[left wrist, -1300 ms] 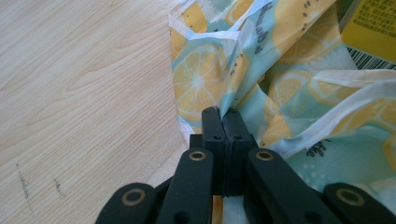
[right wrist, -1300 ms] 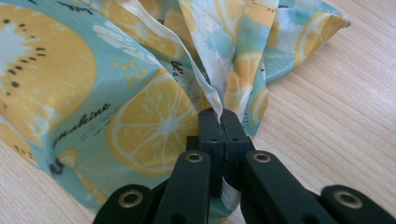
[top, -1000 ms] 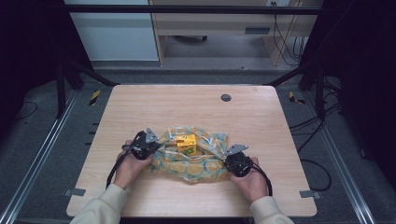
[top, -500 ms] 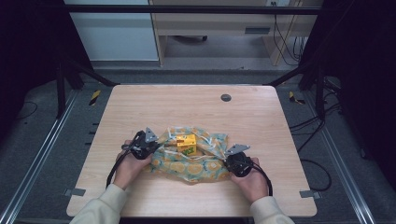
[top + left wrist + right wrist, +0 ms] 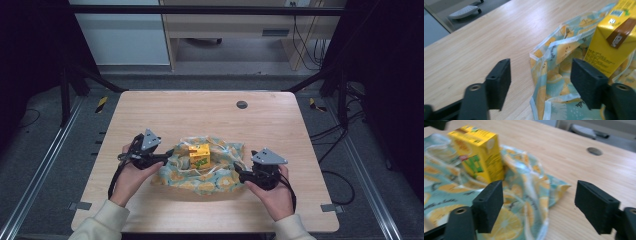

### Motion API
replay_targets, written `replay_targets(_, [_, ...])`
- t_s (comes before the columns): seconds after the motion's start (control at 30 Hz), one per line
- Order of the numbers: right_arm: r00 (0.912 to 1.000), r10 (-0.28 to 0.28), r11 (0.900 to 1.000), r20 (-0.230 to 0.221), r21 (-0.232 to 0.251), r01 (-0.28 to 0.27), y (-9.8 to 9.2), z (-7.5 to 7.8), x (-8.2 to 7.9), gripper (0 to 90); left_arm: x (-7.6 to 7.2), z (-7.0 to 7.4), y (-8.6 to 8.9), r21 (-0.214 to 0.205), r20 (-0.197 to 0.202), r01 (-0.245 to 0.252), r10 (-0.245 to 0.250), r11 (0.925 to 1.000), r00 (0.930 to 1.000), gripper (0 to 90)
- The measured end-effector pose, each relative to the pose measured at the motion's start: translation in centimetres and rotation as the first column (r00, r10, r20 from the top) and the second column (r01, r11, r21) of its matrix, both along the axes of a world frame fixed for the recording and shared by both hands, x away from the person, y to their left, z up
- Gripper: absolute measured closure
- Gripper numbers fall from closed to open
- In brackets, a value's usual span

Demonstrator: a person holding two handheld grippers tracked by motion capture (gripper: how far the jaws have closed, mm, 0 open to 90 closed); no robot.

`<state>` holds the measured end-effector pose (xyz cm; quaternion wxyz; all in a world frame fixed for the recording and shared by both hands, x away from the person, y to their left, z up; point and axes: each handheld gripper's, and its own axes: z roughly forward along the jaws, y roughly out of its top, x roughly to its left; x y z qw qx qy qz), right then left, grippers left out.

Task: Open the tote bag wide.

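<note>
Both grippers have just let go. A second ago the left gripper (image 5: 162, 157) and the right gripper (image 5: 241, 175) sat pinched on the two ends of the cloth bag (image 5: 220, 172); now their jaws have just been opening and stand wide apart, and both hands have lifted a little off the fabric. In the left gripper view the bag's edge (image 5: 544, 75) lies in the gap between the two black pads without either one pressing it. In the right gripper view the cloth (image 5: 524, 202) sits beyond and below the spread pads, untouched. To me that reads as the end of a pull: the bag's mouth is spread and left slumped on the table (image 5: 200, 115), so the next thing is probably a fresh grip somewhere else.

The juice carton (image 5: 199, 155) stands in the middle of the bag, near the front-centre of the table, between the two grippers. It is upright, its long axis vertical, top facing the ceiling, the cloth bunched round its base. The bag itself lies flat, stretched left to right across the table
</note>
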<state>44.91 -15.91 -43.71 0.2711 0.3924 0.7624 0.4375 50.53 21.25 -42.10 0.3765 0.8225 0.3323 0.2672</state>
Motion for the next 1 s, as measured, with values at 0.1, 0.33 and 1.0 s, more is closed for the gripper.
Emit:
replay_targets(0.1, [0.9984, -0.057, 0.9984, 0.006, 0.006, 0.057, -0.8, 0.1, 0.2, 16.0, -0.5, 0.5, 1.2, 0.001, -0.022, -0.026, 0.026, 0.9997, 0.9994, 23.1])
replay_targets(0.33, [0.9885, -0.130, 0.9915, -0.077, -0.013, 0.129, -3.6, -0.9, 0.9, 8.2, -1.9, -0.6, 5.8, -0.006, -0.068, -0.105, 0.105, 0.9944, 0.9922, 13.2])
replay_targets(1.0, [0.9275, -0.279, 0.9601, -0.249, -0.048, 0.276, -8.1, -4.1, 2.2, 7.6, -3.5, -4.8, 9.8, 0.069, -0.153, -0.176, 0.185, 0.9820, 0.9709, 7.5])
